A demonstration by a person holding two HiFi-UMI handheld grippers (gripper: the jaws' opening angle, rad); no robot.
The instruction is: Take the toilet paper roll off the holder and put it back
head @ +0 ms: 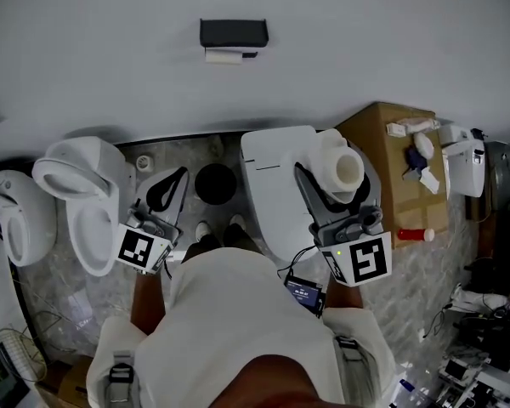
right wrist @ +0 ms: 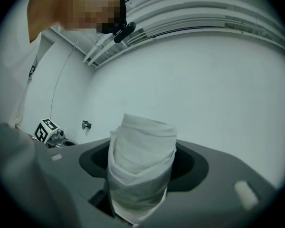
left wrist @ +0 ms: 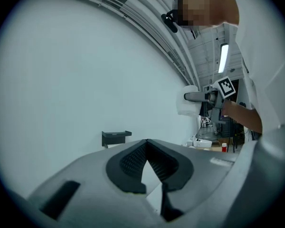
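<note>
The roll (right wrist: pixel 142 160) is off the holder and stands between the jaws of the right gripper (head: pixel 334 168). Its jaws are about half open and press on the roll's two sides. In the right gripper view the roll stands on end, its outer sheets wound loose and creased. In the head view it sits near 3 o'clock, with its hollow end turned up toward the camera.

The holder (head: pixel 233 32) is a black bracket on the white wall (head: pixel 110 49), at 11 o'clock from the roll and well apart from it. A white strip (head: pixel 223 56) shows just under the holder.

The left gripper (left wrist: pixel 146 142) is at 9 o'clock from the roll, with the person's body between them. Its jaw tips meet and nothing is between them. In the left gripper view it points at the wall, with the holder at 10 o'clock from its tips.

A white toilet (head: pixel 272 185) lies under and beside the roll, toward 8 o'clock. A cardboard box (head: pixel 399 185) stands at 3 o'clock from the roll, with a red bottle (head: pixel 415 235) at its near edge. A round black bin (head: pixel 215 183) sits between the grippers, and two more white toilets (head: pixel 81 198) stand at 9 o'clock.
</note>
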